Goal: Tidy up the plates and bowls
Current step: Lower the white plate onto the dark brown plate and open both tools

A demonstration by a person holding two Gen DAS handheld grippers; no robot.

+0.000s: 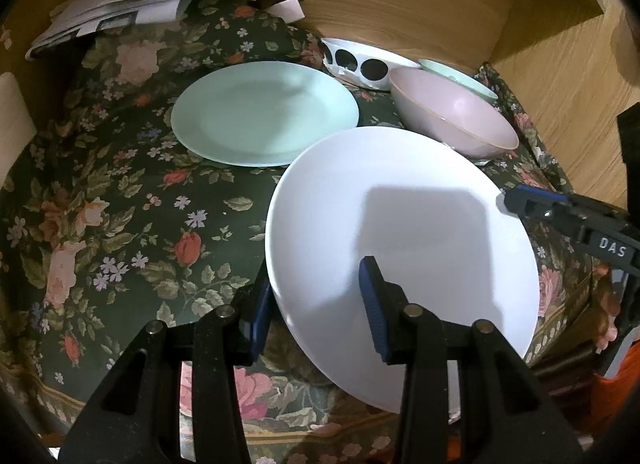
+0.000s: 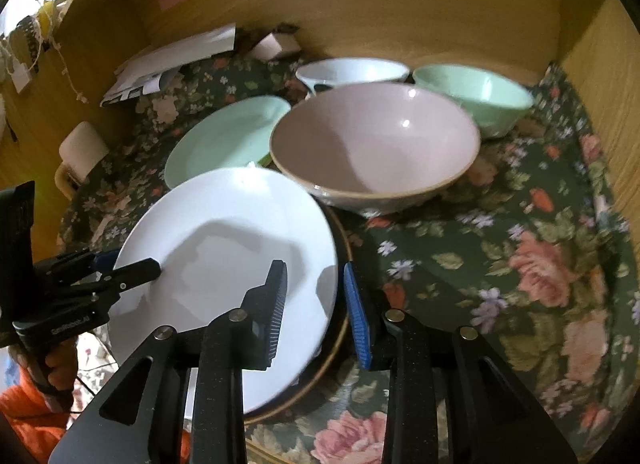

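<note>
Warm, dimmish indoor light in both views, w/ a yellow cast on the wood walls [image 2: 460,11]. Light comes from above/behind the cameras: a blocky grey shadow falls on the white plate [image 1: 420,167], seen in the right view too. Small glare spots on the pink bowl [image 2: 376,135]. Heavy fisheye bend, black vignette at corners. Flowered cloth [image 2: 520,248] smears toward the right view's edges; top-left window area blown out.
</note>
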